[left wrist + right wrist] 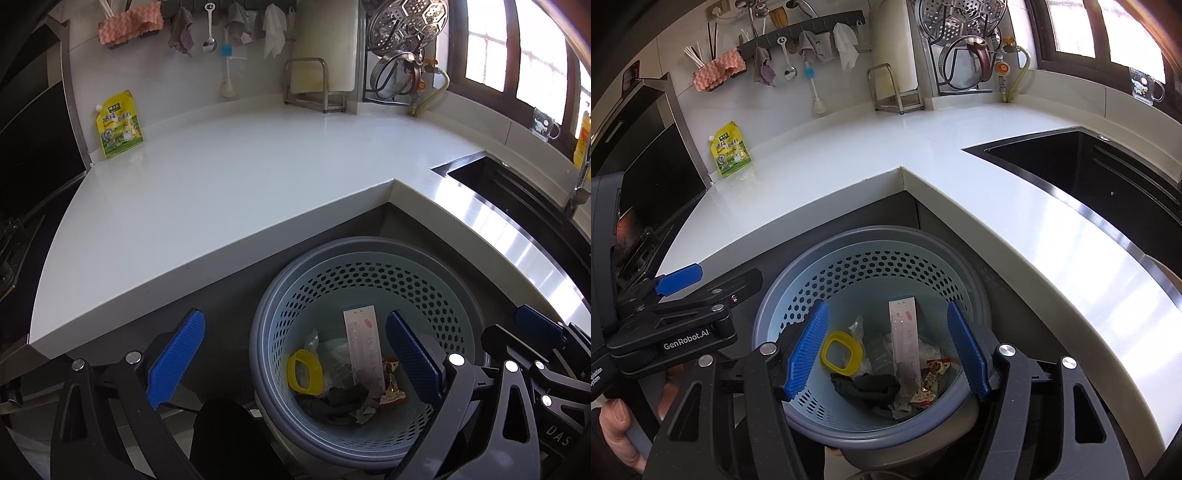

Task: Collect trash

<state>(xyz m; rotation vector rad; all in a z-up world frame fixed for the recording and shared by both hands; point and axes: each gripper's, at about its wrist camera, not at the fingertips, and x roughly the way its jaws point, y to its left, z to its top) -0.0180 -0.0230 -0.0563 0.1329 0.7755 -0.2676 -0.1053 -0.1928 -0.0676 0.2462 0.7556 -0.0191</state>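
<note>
A pale blue perforated bin (pixel 354 243) (pixel 871 236) with a grey rim stands on the floor below the counter corner. In it lie a yellow plastic ring (pixel 842 354), a long white-pink wrapper (pixel 905 332), a black crumpled cloth (pixel 868 387), a red-white wrapper (pixel 929 387) and clear plastic. My left gripper (pixel 295 358) hangs open above the bin's left side with nothing between its blue pads. My right gripper (pixel 886 350) is open over the bin's middle, holding nothing. A yellow-green spouted pouch (pixel 118 125) (pixel 731 151) leans against the back wall on the counter.
The white L-shaped counter (pixel 221 192) wraps around the bin, with a dark sink (pixel 1089 173) on the right. A metal rack (pixel 314 85), hanging cloths and utensils line the back wall. A dark stove (pixel 33 155) sits at far left. A hand (pixel 617 432) holds the left gripper.
</note>
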